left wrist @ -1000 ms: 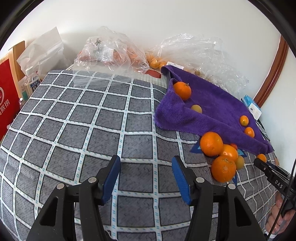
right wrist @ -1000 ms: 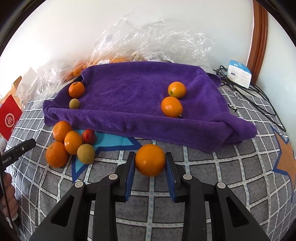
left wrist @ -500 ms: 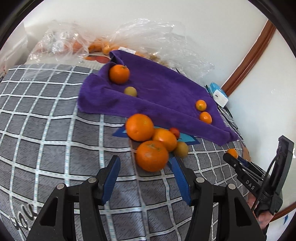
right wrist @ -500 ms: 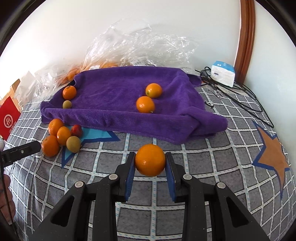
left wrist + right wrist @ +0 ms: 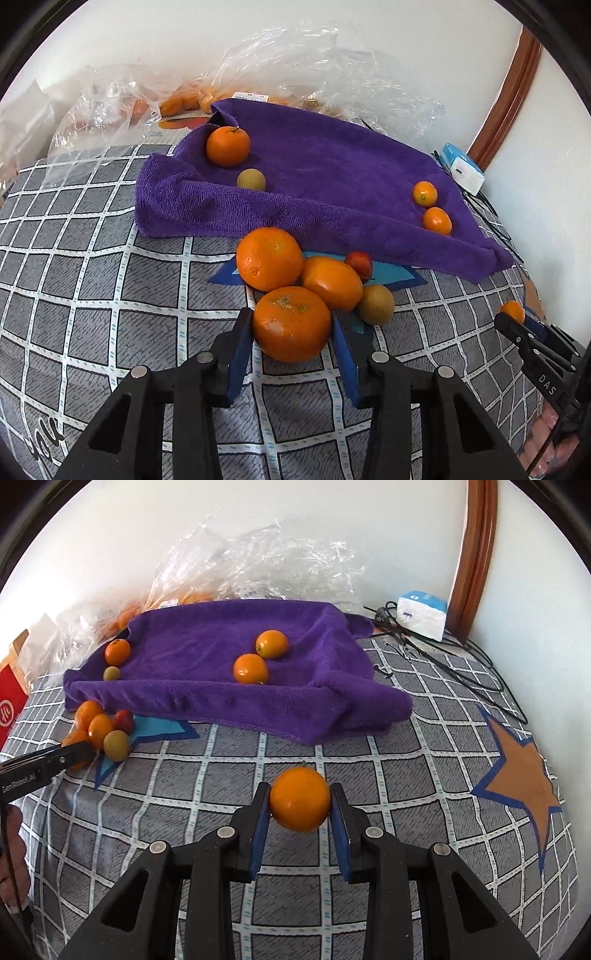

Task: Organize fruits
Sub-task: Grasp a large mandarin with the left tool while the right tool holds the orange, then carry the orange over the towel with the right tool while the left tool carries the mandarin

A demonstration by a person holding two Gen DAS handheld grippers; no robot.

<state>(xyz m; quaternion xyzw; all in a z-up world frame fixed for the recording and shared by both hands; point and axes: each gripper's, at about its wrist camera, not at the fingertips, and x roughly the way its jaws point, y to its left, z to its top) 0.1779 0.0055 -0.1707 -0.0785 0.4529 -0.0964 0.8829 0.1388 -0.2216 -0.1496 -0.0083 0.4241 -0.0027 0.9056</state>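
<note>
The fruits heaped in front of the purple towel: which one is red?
The small red fruit at the back of the heap, nearest the purple towel. Its neighbours are three oranges and one dull yellow-green fruit.

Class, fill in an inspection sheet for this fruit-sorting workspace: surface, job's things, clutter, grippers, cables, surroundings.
Surface: grey checked cover with star prints, partly under a purple towel.
Job's things: four fruits on the towel, including two small oranges; a loose pile of oranges, a red fruit and a greenish fruit in front of the towel.
Clutter: crumpled clear plastic bags behind the towel; red box at far left.
Grippers: left gripper has just been closing, large orange between its jaws; right gripper shut on a small orange, lifted.
Cables: black cables beside a white-and-blue box.
Surroundings: white wall, wooden frame.
</note>
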